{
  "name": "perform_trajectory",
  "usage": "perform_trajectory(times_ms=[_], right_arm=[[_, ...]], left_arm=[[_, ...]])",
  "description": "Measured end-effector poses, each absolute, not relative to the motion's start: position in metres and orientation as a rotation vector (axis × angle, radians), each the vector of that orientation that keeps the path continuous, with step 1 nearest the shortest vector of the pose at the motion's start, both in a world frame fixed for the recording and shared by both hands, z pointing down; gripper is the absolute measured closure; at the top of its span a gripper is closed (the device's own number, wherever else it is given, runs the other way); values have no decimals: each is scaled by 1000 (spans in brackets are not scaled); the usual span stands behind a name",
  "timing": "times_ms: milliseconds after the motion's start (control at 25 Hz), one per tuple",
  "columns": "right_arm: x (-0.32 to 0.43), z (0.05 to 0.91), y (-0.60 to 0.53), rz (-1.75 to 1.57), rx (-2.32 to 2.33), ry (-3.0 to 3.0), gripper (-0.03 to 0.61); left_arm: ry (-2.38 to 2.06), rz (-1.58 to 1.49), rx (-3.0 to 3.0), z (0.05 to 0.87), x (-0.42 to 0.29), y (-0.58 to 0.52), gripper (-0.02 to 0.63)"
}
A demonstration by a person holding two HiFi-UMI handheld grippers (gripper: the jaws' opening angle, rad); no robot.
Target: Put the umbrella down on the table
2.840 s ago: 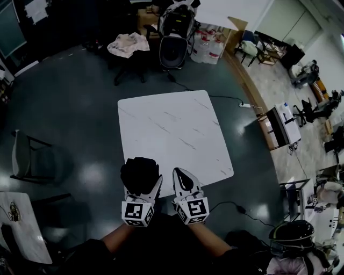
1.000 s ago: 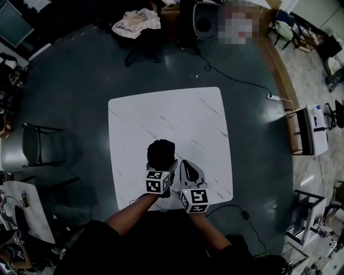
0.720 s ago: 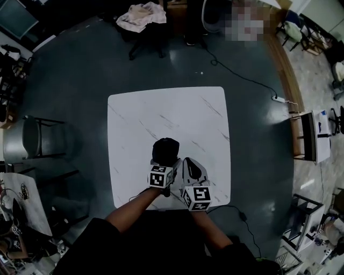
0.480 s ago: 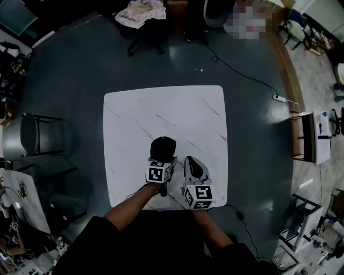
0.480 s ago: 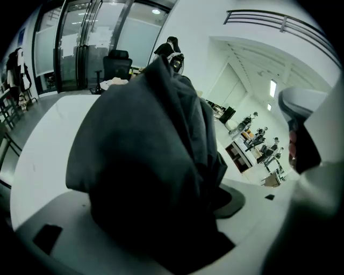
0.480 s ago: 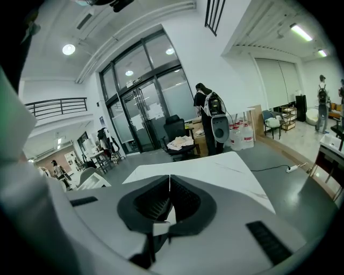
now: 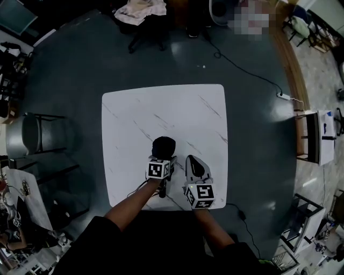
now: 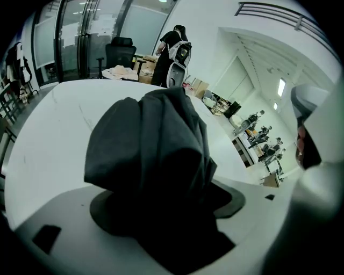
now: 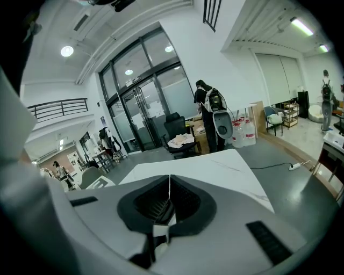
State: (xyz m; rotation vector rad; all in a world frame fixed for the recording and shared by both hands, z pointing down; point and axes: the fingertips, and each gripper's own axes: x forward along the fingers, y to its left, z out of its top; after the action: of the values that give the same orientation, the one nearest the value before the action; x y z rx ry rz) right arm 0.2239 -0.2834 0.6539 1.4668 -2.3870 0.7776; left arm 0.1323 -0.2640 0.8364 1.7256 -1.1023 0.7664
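Note:
A folded black umbrella [image 7: 163, 146] stands in my left gripper [image 7: 160, 161], which is shut on it over the near middle of the white marble table [image 7: 177, 113]. In the left gripper view the umbrella's dark fabric [image 8: 153, 156] bulges out between the jaws and hides their tips. A dark stem, maybe the handle [image 7: 162, 189], hangs below the left gripper near the table's front edge. My right gripper [image 7: 193, 164] hovers just to the right, jaws pressed together with nothing between them, as the right gripper view [image 9: 169, 201] shows.
A grey chair [image 7: 32, 140] stands left of the table. A cable and power strip [image 7: 285, 96] lie on the dark floor to the right. A chair with cloth [image 7: 141, 9] is beyond the far edge, and a person [image 9: 207, 115] stands there.
Both grippers moved from the table's front edge out over the table. In the last second the left gripper with the umbrella barely shifted; the right one stayed beside it.

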Motion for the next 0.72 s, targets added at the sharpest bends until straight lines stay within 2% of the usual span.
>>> perform_trajectory(times_ms=[440, 720], right_arm=[[237, 652, -283, 788, 1508, -2373, 561], [218, 644, -267, 747, 1498, -2376, 561]], left_arm=[[-1124, 743, 1700, 830, 130, -266, 242], [-1131, 667, 1750, 810, 121, -262, 242]])
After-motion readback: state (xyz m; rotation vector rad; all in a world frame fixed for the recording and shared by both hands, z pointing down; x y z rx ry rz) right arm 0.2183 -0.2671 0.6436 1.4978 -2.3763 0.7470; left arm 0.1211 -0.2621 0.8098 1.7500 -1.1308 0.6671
